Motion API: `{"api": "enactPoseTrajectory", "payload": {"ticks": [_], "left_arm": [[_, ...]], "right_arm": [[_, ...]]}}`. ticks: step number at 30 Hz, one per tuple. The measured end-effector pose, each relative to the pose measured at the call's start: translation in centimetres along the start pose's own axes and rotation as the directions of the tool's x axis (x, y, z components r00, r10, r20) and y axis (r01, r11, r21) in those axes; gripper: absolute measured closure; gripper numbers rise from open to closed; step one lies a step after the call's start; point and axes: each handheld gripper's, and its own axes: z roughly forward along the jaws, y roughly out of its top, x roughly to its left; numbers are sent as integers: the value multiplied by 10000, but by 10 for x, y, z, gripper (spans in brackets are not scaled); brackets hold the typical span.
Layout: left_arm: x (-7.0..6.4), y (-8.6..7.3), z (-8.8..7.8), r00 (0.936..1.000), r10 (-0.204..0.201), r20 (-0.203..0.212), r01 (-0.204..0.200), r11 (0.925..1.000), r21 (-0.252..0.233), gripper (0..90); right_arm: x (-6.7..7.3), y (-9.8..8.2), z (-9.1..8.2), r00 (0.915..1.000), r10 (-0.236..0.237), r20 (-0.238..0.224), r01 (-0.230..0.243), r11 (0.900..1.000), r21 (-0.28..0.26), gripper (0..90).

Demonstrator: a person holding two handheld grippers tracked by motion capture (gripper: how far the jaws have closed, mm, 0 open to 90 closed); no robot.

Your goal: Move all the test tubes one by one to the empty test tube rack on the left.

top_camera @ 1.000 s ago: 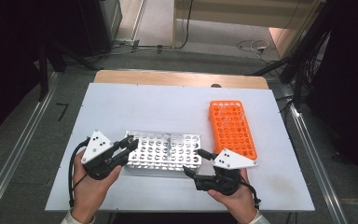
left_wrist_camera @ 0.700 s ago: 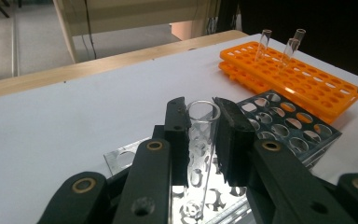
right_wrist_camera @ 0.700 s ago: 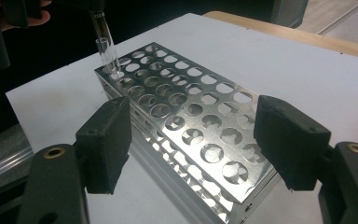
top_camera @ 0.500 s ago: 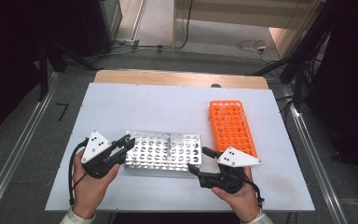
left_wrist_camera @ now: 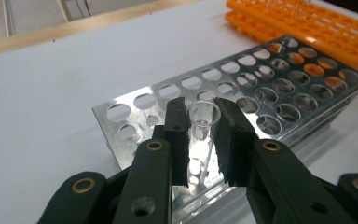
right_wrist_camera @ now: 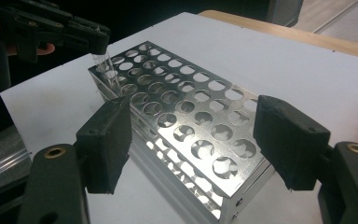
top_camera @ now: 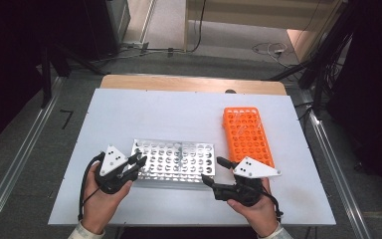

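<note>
At the metal rack's (top_camera: 175, 163) nine o'clock end, the left gripper (left_wrist_camera: 200, 133) jaws pinch a glass tube (left_wrist_camera: 201, 126) half-seated in a hole; right gripper (right_wrist_camera: 193, 147) jaws wide, empty; orange rack (top_camera: 247, 136) awaits.

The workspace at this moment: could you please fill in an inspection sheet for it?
Surface: white table top with a wooden far edge.
Job's things: clear test tube held upright at the near corner of the metal tube rack; orange tube rack to the right, apart from it.
Clutter: nothing seen.
Grippers: left gripper shut on the test tube, its fingers on either side; right gripper open, facing the metal rack's end, holding nothing.
Cables: black cable loops from the left gripper.
Surroundings: grey floor, metal rails, loose wires beyond the table.
</note>
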Motion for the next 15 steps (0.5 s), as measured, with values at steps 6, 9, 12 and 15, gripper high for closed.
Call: {"api": "enactPoseTrajectory", "payload": {"ticks": [6,9,12,15], "left_arm": [[-2,1,1,9999,146,-80,-143,9995,271,748],[-2,2,0,9999,141,-78,-139,9996,250,724],[-2,2,-1,10000,76,4,-76,9999,143,704],[-2,4,-2,9998,-99,171,101,9999,-135,653]], "right_arm": [[0,0,1,10000,20,3,-20,10000,44,266],[-1,-1,1,10000,10,29,-11,10000,70,266],[-1,-1,1,10000,25,45,-25,10000,72,266],[-3,-1,-1,9999,70,105,-70,10000,41,266]]}}
